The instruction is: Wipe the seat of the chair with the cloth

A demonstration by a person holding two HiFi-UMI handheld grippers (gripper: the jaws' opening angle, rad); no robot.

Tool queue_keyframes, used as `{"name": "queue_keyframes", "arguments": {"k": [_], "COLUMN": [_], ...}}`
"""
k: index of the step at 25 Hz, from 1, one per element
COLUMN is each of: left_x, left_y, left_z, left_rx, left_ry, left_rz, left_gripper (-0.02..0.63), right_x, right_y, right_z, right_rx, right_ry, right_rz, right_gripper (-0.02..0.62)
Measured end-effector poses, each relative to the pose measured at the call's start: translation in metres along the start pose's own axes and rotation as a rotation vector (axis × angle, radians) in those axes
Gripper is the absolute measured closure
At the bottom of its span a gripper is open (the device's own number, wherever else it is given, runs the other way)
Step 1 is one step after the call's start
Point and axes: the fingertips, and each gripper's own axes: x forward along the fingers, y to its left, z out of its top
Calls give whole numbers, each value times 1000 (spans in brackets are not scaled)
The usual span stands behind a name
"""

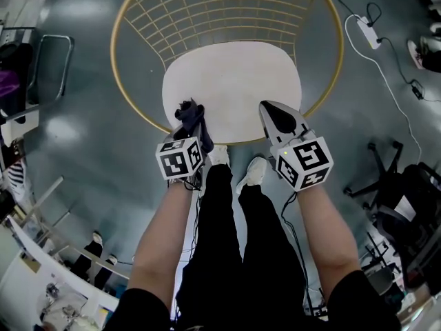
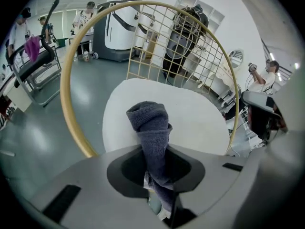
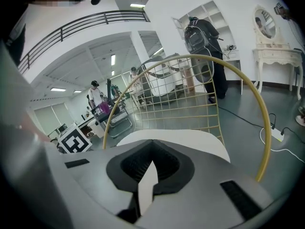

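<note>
With the left claw [image 2: 155,168], grips a dark grey knitted cloth [image 2: 150,123] tight: jaws closed on its lower part, bunched top poking out ahead. Holds it over the near left edge of the white rounded chair seat [image 1: 234,74]; touching or just above, cannot tell. Has the right claw [image 3: 147,175] closed down to a thin slit, nothing in it, above the seat's near right edge. Stands just behind the seat in black trousers [image 1: 220,254] and white shoes [image 1: 256,171]. Beyond the seat, a gold wire-grid backrest [image 1: 220,12] inside a round gold hoop [image 1: 112,47], on a grey-green floor [image 1: 76,81].
</note>
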Motion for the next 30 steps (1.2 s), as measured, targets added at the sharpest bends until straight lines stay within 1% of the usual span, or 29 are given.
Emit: {"name": "queue_keyframes", "arguments": {"k": [12,16,21,24,28,30], "left_x": [-26,-32,-33,-40,-29,-27], "left_y": [40,48,51,47,43,32], "left_z": [9,11,11,23,22,29], "left_rx": [-10,15,18,50,62,73], "left_ry": [-2,-3,-6,-31,-40,-50], "left_rz": [84,104,115,121,114,92], "left_gripper": [517,517,517,517,517,517], "right_x": [17,20,22,17,14,8], "right_y": [22,25,20,15,-1,-10], "right_z": [15,20,18,23,5,3], "right_rx": [-11,-14,-8,0,21,34], "right_ry": [8,8,6,-1,-2,-6], "right_rz": [34,40,36,26,1,-15], "right_gripper": [583,583,583,583,583,583]}}
